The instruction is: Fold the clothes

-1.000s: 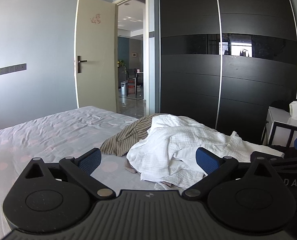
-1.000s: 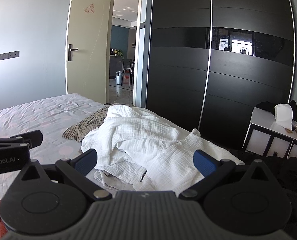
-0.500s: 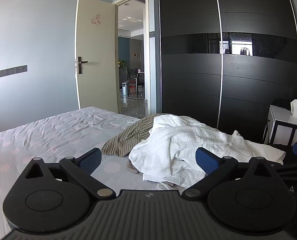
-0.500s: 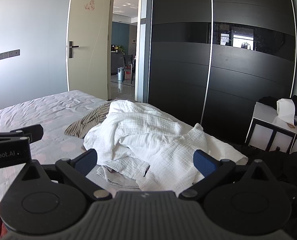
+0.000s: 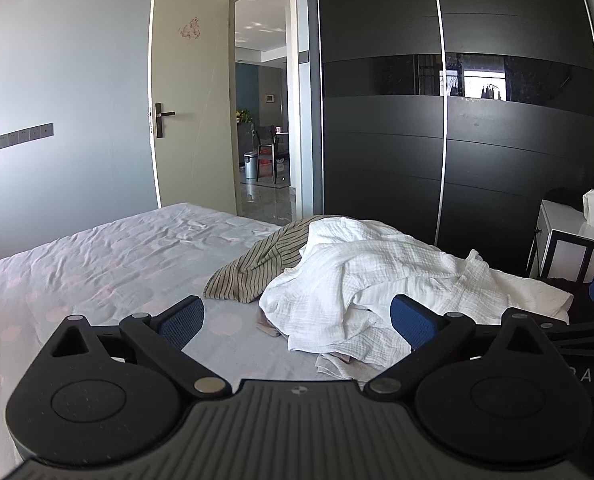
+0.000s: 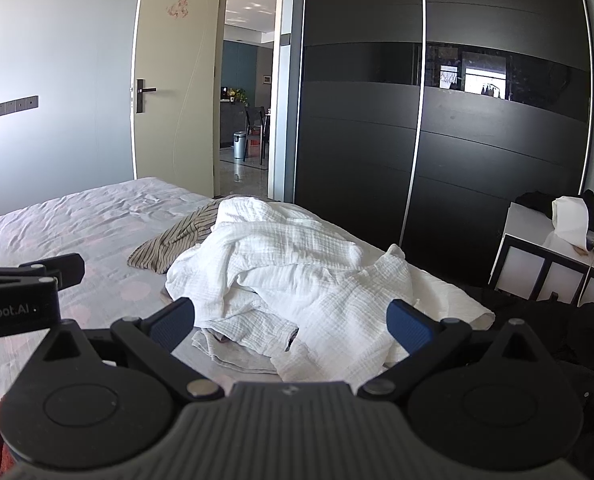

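Both views crept nearer the pile | left gripper point(image 5: 297, 318) spread wide, empty | right gripper point(image 6: 291, 320) likewise | white garment point(image 6: 297, 276) heaped over striped cloth point(image 6: 169, 246) on bed point(image 6: 77, 216)

White lettering "Robot.AI" stands on the black plastic left gripper body point(image 6: 13, 312) at the near left of the right wrist view. Partial letters "AS" show on the black right gripper body point(image 5: 589, 364) at the near right of the left wrist view.
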`<state>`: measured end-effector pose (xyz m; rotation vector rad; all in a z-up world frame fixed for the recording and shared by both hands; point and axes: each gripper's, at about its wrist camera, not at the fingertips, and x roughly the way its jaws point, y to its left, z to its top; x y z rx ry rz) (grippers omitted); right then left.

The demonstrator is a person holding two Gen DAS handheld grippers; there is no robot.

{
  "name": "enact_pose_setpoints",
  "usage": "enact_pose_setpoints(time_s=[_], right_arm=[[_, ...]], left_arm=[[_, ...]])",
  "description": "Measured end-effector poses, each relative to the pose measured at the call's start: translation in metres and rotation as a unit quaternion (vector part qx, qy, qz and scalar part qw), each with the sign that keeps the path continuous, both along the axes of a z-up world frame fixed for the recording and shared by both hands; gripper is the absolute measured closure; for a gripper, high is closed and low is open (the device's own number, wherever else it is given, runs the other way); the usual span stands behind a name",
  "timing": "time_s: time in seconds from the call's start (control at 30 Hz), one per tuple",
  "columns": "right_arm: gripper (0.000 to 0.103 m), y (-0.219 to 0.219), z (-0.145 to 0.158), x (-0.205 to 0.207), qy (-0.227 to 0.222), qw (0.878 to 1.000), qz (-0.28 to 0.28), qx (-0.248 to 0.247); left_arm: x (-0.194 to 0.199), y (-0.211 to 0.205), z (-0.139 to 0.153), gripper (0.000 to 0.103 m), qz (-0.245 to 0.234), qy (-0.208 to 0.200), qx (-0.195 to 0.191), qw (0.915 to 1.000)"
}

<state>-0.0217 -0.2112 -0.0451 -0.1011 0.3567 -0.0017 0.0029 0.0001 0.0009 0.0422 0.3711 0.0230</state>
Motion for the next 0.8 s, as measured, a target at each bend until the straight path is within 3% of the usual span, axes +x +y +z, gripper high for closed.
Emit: enact_pose_setpoints(time_s=[0.47, 0.63, 0.73, 0.8], right_arm=[[0.0, 0.045, -0.006, -0.019, 0.004, 1.0, 0.0, -0.004], [0.0, 0.039, -0.011, -0.024, 0.006, 1.0, 0.004, 0.001], [0.0, 0.09, -0.015, -0.048, 0.008, 1.0, 0.003, 0.001], [0.0, 0.077, -0.021, -0.035, 0.011, 1.0, 0.005, 0.008]], left_arm=[[0.001, 0.002, -0.003, 0.0, 0.0, 0.014, 0.004, 0.9999], [0.001, 0.003, -0.004, 0.0, 0.003, 0.019, 0.004, 0.9998], [0.001, 0.003, -0.005, 0.0, 0.004, 0.022, 0.0, 0.9997], [0.001, 0.004, -0.005, 0.0, 0.004, 0.024, 0.0, 0.9997]])
